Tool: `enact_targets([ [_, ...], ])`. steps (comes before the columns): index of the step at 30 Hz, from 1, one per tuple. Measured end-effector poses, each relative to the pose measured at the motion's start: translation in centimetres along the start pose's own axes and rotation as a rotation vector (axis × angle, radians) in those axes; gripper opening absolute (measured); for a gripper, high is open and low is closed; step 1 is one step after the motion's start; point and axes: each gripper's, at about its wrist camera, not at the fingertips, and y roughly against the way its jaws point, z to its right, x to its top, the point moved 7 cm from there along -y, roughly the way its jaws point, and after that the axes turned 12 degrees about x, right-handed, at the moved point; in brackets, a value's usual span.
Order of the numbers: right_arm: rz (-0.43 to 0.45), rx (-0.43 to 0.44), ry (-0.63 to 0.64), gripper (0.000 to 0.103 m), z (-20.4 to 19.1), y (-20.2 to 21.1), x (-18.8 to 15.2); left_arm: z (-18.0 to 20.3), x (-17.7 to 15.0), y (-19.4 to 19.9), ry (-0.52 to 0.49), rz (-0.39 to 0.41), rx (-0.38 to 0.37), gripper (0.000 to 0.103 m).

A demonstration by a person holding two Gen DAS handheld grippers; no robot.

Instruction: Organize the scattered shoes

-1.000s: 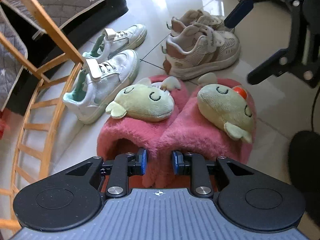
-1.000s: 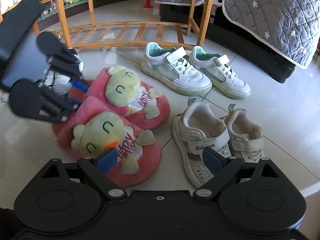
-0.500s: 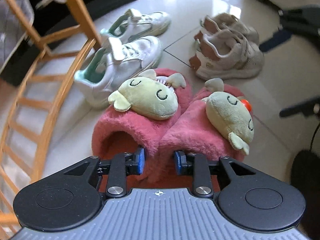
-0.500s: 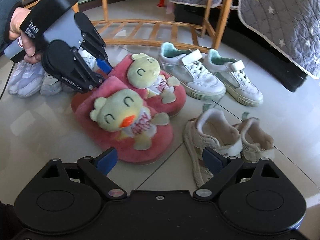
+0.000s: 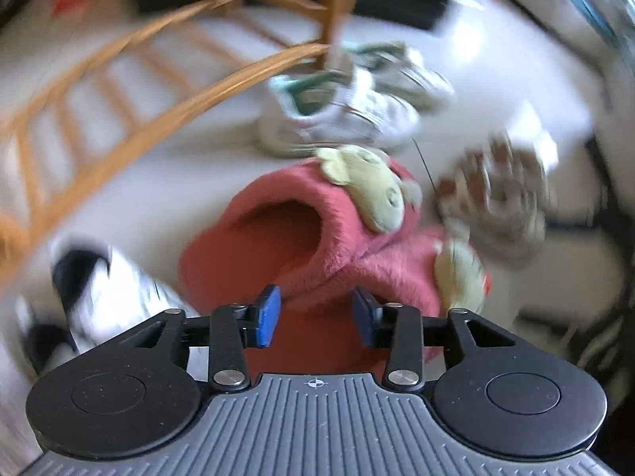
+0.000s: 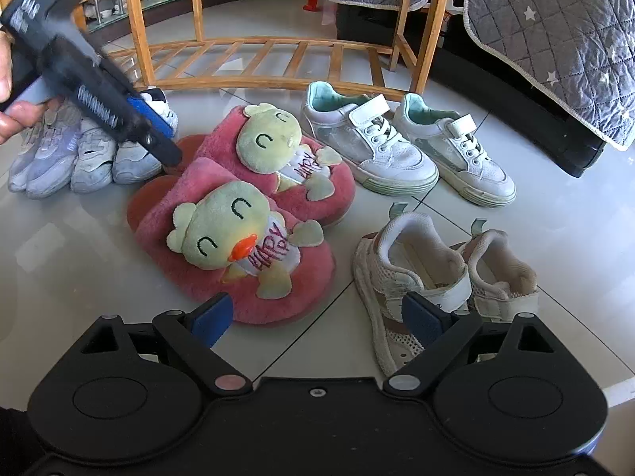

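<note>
Two pink plush slippers (image 6: 254, 214) with yellow duck toys lie side by side on the tile floor. In the blurred left wrist view the slippers (image 5: 317, 246) lie just ahead of my left gripper (image 5: 315, 315), whose jaws stand partly apart around the heel edges. My left gripper also shows in the right wrist view (image 6: 154, 135), at the slippers' heels. My right gripper (image 6: 317, 315) is open and empty, hovering between the near slipper and a beige sneaker pair (image 6: 436, 277). A white sneaker pair (image 6: 405, 146) lies beyond.
A curved wooden rack (image 6: 254, 59) stands behind the shoes. Several grey-white sneakers (image 6: 79, 150) sit at the left. A grey quilted cover (image 6: 555, 31) hangs at the right over dark furniture.
My left gripper has swung left and tilted, its jaws wider apart than before. The slippers have turned and shifted slightly. My right gripper has drawn back a little.
</note>
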Motion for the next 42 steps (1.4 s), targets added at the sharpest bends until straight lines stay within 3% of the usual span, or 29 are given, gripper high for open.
enact_targets([
  [3, 0.001, 0.003, 0.004, 0.094, -0.2, 0.0, 0.1, -0.1, -0.3, 0.0, 0.131, -0.015, 0.001, 0.043],
  [6, 0.001, 0.002, 0.005, 0.094, -0.2, -0.1, 0.1, -0.3, -0.2, 0.0, 0.264, -0.027, -0.016, 0.050],
  [17, 0.003, 0.005, 0.009, 0.094, -0.4, -0.1, 0.2, -4.2, -1.2, -1.0, 1.046, -0.136, -0.081, 0.061],
  [20, 0.001, 0.007, 0.009, 0.094, -0.4, -0.1, 0.2, -4.0, -1.2, -1.9, 1.136, -0.182, -0.117, 0.064],
  [24, -0.003, 0.006, 0.010, 0.094, -0.4, -0.2, 0.1, -3.8, -1.9, -3.2, 1.230, -0.236, -0.099, 0.064],
  [29, -0.004, 0.009, 0.009, 0.094, -0.5, -0.1, 0.1, -4.2, -3.8, -4.1, 1.447, -0.282, -0.093, 0.067],
  [38, -0.006, 0.011, 0.011, 0.094, -0.5, -0.2, 0.1, -3.5, -5.6, -5.9, 1.707, -0.365, -0.209, 0.069],
  [42, -0.007, 0.008, 0.012, 0.094, -0.5, -0.1, -0.1, -3.1, -6.3, -6.7, 1.773, -0.394, -0.236, 0.069],
])
